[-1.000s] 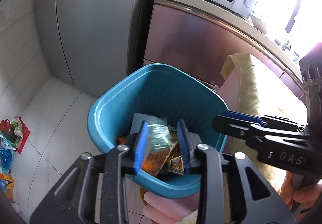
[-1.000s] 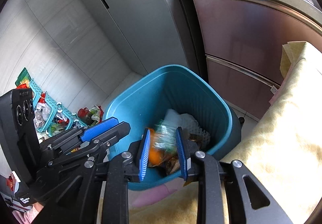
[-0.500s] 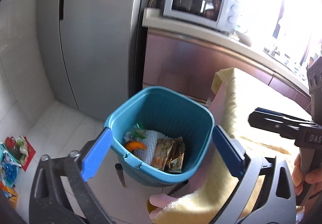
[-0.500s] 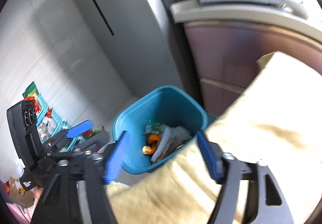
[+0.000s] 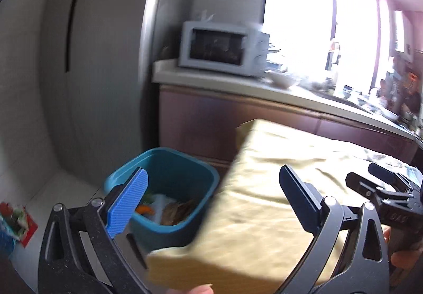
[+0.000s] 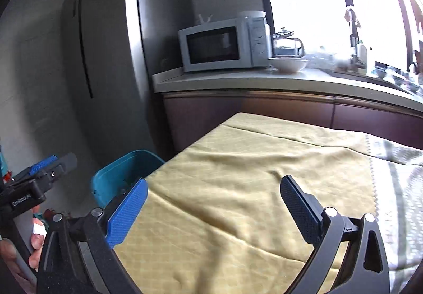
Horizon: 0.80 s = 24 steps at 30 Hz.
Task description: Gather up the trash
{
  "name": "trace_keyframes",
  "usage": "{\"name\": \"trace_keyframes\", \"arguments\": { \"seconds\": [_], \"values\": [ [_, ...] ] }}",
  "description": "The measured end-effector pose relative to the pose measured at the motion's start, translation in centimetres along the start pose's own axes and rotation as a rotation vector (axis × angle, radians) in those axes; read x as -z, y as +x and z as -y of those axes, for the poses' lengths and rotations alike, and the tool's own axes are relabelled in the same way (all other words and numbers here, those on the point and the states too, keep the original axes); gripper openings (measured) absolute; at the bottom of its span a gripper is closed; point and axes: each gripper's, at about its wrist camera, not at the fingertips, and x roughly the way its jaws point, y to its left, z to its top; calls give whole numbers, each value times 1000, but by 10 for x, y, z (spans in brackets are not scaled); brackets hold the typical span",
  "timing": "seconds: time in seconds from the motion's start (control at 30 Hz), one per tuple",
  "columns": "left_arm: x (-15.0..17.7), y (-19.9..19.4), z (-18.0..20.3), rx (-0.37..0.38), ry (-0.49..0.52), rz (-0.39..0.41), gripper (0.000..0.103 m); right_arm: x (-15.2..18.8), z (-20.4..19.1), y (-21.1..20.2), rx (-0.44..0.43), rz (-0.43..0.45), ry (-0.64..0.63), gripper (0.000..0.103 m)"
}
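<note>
Left wrist view: left gripper spread wide, nothing between jaws. Blue bin on floor beside table corner; wrappers and orange scrap inside bin.

Right wrist view: right gripper jaws just widened, empty, above yellow tablecloth. Bin left of table, partly hidden.

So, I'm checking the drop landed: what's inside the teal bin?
The teal bin holds brown wrappers, an orange scrap and something white. The left gripper's blue finger covers the near-left corner; deeper layers are hidden.
</note>
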Motion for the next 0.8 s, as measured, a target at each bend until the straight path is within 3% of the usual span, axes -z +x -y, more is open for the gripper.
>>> {"name": "trace_keyframes", "arguments": {
  "seconds": [0.17, 0.4, 0.8],
  "values": [
    [3, -7, 38, 51, 48, 39, 98, 14, 27, -35, 103, 80, 25, 97],
    [14, -7, 78, 80, 75, 22, 98, 27, 50, -67, 146, 114, 51, 97],
    [17, -16, 93, 84, 97, 61, 98, 39, 56, -89, 192, 181, 83, 97]
  ]
}}
